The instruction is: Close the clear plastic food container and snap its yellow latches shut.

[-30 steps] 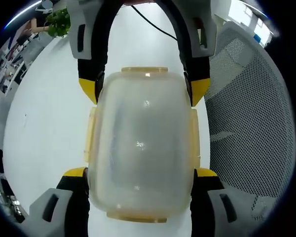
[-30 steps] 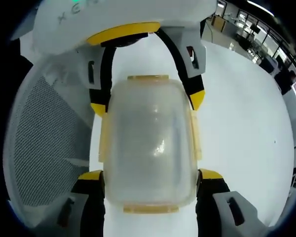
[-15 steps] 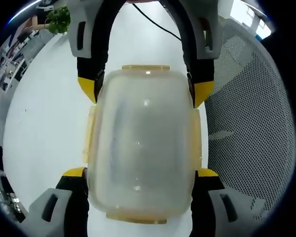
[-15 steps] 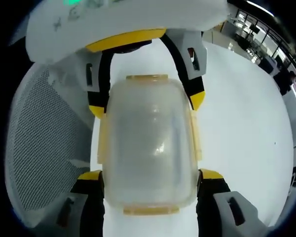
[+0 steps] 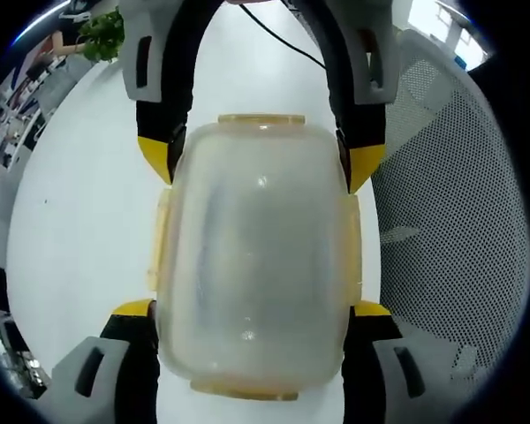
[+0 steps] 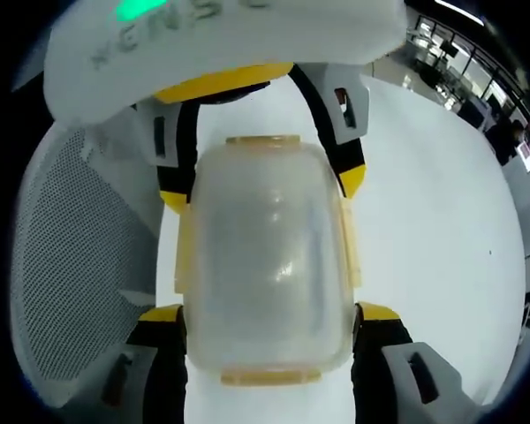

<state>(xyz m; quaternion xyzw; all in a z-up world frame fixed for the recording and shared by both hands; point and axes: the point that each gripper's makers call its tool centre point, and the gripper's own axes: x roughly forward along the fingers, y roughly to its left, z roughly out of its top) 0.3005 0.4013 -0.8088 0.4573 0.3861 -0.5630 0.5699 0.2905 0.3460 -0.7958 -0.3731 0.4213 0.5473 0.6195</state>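
White table below, scene unchanged over the last second: both grippers stay clamped on the container, side latches apparently down.

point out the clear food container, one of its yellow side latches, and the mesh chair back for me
clear food container (image 5: 252, 265): left gripper view, middle of its frosted top.
yellow side latch (image 6: 349, 243): right gripper view, strip along the container's right edge.
mesh chair back (image 5: 450, 212): left gripper view, perforated grey panel.
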